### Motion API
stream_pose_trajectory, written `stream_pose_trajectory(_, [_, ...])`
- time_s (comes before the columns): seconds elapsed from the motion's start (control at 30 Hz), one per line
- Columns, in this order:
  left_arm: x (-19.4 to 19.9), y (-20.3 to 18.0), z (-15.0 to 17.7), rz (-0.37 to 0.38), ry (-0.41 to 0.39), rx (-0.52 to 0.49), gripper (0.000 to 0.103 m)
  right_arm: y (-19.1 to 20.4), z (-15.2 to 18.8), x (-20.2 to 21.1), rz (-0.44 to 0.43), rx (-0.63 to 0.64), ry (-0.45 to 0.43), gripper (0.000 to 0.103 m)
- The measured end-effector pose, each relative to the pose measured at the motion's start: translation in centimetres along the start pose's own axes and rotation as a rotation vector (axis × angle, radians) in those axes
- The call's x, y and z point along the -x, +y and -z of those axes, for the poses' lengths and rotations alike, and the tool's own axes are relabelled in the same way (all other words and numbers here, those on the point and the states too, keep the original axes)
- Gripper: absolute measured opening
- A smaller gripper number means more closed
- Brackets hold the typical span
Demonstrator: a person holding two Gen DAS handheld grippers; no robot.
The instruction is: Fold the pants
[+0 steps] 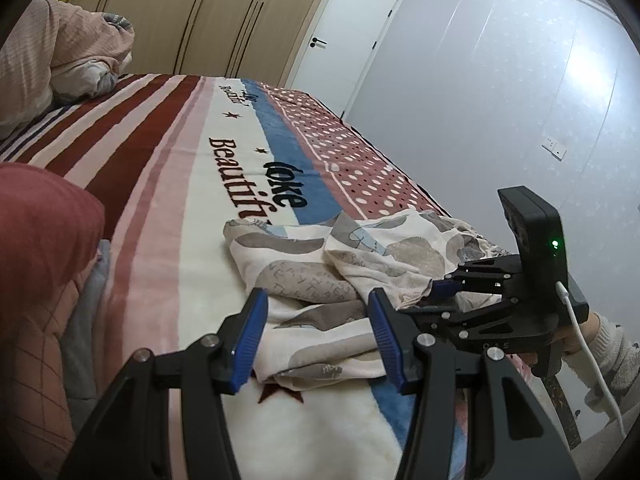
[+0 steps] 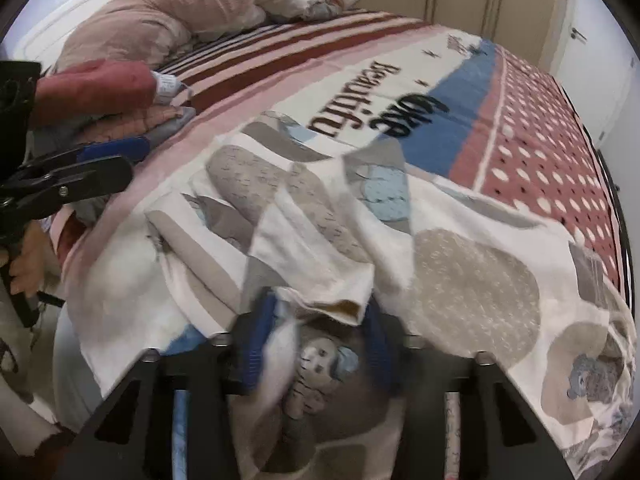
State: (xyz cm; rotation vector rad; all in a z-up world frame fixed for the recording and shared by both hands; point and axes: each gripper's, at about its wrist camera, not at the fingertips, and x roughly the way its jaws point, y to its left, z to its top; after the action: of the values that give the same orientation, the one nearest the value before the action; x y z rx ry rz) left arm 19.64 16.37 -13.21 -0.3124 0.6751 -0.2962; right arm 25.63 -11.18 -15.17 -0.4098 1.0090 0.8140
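The pants [image 1: 320, 264] are cream with grey and blue patches and lie crumpled on the striped blanket [image 1: 168, 184] near the bed's near edge. My left gripper [image 1: 316, 332] is open and empty, hovering just over the near part of the pants. My right gripper [image 1: 436, 296] reaches in from the right, its blue fingertips at the pants' edge. In the right wrist view the pants [image 2: 460, 280] fill the middle, and my right gripper [image 2: 320, 344] has its jaws apart with pants cloth lying between them. The left gripper [image 2: 100, 164] shows at the left.
A stack of folded red and pink clothes [image 1: 44, 264] lies at the left of the blanket. A pink duvet [image 1: 60, 52] is heaped at the bed's head. Wardrobes [image 1: 208, 12] and a white door [image 1: 344, 36] stand behind the bed.
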Motion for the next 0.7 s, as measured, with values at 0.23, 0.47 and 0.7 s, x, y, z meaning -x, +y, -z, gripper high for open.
stream_pose_trajectory(0.23, [0.0, 0.0, -0.1, 0.001, -0.004, 0.002, 0.048, 0.4, -0.5, 1.6, 0.047, 0.037, -0.083, 0.004])
stream_pose_trajectory(0.47, [-1.3, -0.8, -0.1, 0.015, 0.031, -0.021, 0.048, -4.9, -0.2, 6.2, 0.203, -0.038, -0.157, 0.004])
stream_pose_trajectory(0.7, [-4.3, -3.0, -0.5, 0.022, 0.078, -0.047, 0.048, -13.7, 1.0, 8.8, 0.390, -0.151, -0.197, 0.004])
